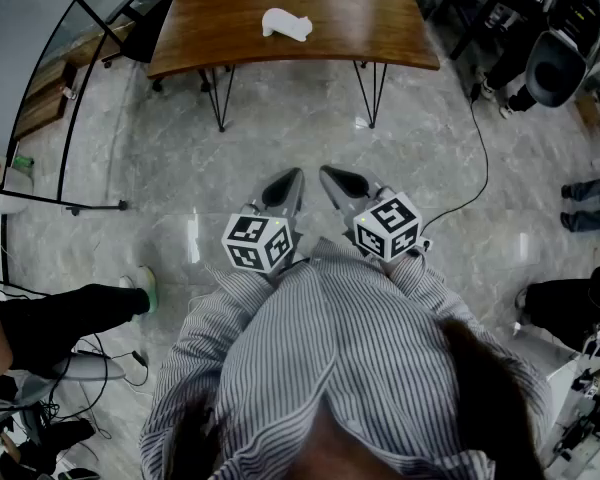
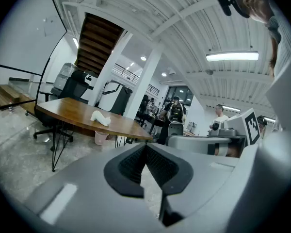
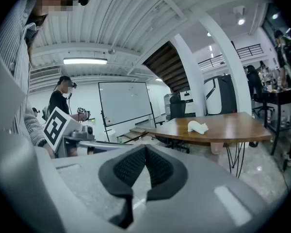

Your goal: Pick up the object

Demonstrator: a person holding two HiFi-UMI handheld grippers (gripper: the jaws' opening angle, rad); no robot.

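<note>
A small white object (image 1: 286,24) lies on the brown wooden table (image 1: 380,28), far ahead of me. It also shows on the tabletop in the left gripper view as the white object (image 2: 100,117) and in the right gripper view as the white object (image 3: 198,126). My left gripper (image 1: 293,176) and right gripper (image 1: 327,173) are held side by side close to my chest, over the floor, well short of the table. Both are shut with the tips touching and nothing between them, as the left gripper (image 2: 146,145) and the right gripper (image 3: 145,148) show in their own views.
The table stands on thin black hairpin legs (image 1: 220,98) over a grey marble floor. A black cable (image 1: 470,168) runs across the floor at the right. People sit or stand at both sides, with a shoe (image 1: 145,288) at the left. A black rail (image 1: 70,203) crosses the left floor.
</note>
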